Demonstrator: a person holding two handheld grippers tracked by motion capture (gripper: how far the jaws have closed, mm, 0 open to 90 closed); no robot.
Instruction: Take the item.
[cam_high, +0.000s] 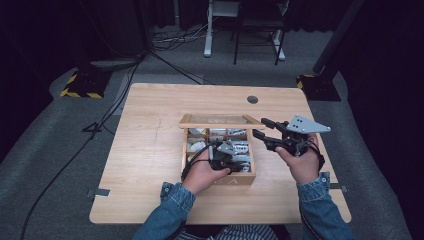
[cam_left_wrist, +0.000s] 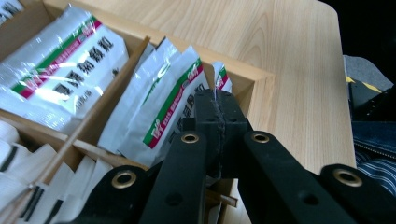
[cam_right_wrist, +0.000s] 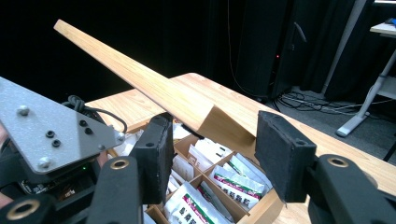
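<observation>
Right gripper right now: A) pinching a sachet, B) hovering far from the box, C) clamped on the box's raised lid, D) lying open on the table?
C: the right gripper has its pads on either side of the wooden lid, holding it tilted up over the box. The left gripper pinches a sachet.

White sachets (cam_left_wrist: 168, 93) with green-and-red stripes, pale wooden box (cam_high: 218, 121), black tongs (cam_left_wrist: 219, 112), blue denim sleeves (cam_high: 172, 200).

box (cam_left_wrist: 261, 77): matt wood | sachets (cam_left_wrist: 163, 100): glossy, probably foil | table (cam_left_wrist: 261, 32): smooth wood
</observation>
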